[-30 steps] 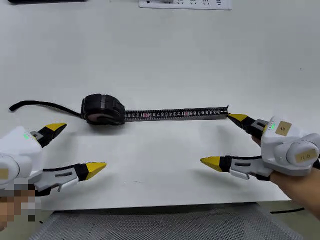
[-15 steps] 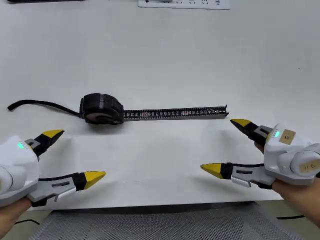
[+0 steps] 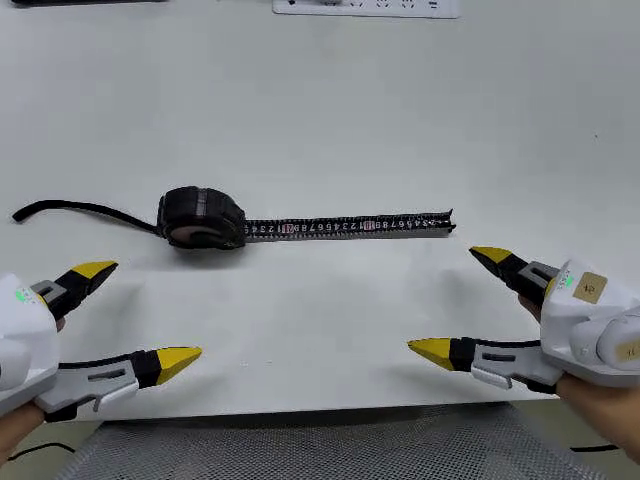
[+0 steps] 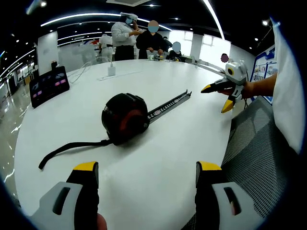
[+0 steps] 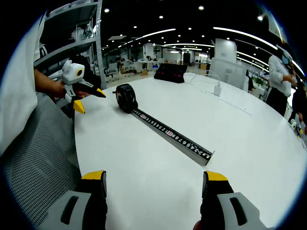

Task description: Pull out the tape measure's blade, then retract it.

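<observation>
A black tape measure (image 3: 201,218) lies on the white table (image 3: 320,120), its blade (image 3: 350,225) drawn out flat to the right and its black wrist strap (image 3: 80,211) trailing left. In the left gripper view the case (image 4: 125,117) sits ahead of the jaws. The blade (image 5: 172,135) runs toward the case (image 5: 125,97) in the right gripper view. My left gripper (image 3: 135,315) hovers open near the front left, well short of the case. My right gripper (image 3: 462,302) is open at the front right, just below the blade's end hook, holding nothing.
A white power strip (image 3: 365,7) lies at the table's far edge. A dark tablet (image 4: 47,84) stands on the table further off. The table's front edge (image 3: 300,410) runs close under both grippers, with a grey mesh chair below. People stand beyond the table.
Both grippers have drawn back toward the front edge, the right one leaving the blade's end hook. The tape measure and its extended blade lie as before.
</observation>
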Demonstrator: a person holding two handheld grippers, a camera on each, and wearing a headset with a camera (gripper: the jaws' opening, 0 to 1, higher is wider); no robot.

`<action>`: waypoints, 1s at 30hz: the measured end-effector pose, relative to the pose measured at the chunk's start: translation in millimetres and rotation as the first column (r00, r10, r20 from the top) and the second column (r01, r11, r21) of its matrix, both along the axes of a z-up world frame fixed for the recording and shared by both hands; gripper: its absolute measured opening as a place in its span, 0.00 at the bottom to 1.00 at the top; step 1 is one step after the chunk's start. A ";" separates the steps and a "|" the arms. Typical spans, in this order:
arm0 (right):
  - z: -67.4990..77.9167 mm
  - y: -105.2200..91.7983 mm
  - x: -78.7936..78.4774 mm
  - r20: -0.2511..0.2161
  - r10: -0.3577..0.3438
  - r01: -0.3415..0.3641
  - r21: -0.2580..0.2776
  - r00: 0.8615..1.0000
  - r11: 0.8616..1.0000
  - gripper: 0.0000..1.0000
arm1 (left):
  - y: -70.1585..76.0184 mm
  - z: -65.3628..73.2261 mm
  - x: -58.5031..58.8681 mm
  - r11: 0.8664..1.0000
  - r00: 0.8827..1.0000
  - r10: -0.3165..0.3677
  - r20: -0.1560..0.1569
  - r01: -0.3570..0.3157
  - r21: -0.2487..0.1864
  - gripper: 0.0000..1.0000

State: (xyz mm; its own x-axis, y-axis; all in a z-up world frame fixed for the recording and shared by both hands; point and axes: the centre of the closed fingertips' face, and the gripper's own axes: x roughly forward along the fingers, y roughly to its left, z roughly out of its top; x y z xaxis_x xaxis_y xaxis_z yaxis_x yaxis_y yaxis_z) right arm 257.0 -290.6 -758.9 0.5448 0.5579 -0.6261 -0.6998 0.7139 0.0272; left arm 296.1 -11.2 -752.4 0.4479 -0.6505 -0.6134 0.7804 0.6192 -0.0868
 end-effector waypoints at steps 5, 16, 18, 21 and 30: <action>-0.7 0.3 -1.6 -0.008 0.005 -0.005 -0.001 1.000 1.000 0.81 | -0.3 -0.7 -0.9 1.000 1.000 0.006 -0.009 -0.006 -0.005 0.81; -2.2 0.3 -4.4 -0.020 0.005 -0.005 0.003 1.000 1.000 0.82 | -2.3 -1.0 -1.5 1.000 1.000 0.010 -0.014 -0.010 -0.013 0.83; -2.8 0.2 -4.8 -0.022 0.007 -0.007 0.001 1.000 1.000 0.82 | -3.2 -1.0 -2.3 1.000 1.000 0.010 -0.018 -0.011 -0.017 0.83; -2.5 0.1 -4.6 -0.021 0.006 -0.006 0.001 1.000 1.000 0.82 | -2.9 -1.4 -2.6 1.000 1.000 0.008 -0.017 -0.008 -0.013 0.83; -4.0 0.4 -5.0 -0.020 0.007 -0.007 -0.002 1.000 1.000 0.82 | -1.5 -0.9 -1.0 1.000 1.000 0.012 -0.014 -0.012 -0.013 0.82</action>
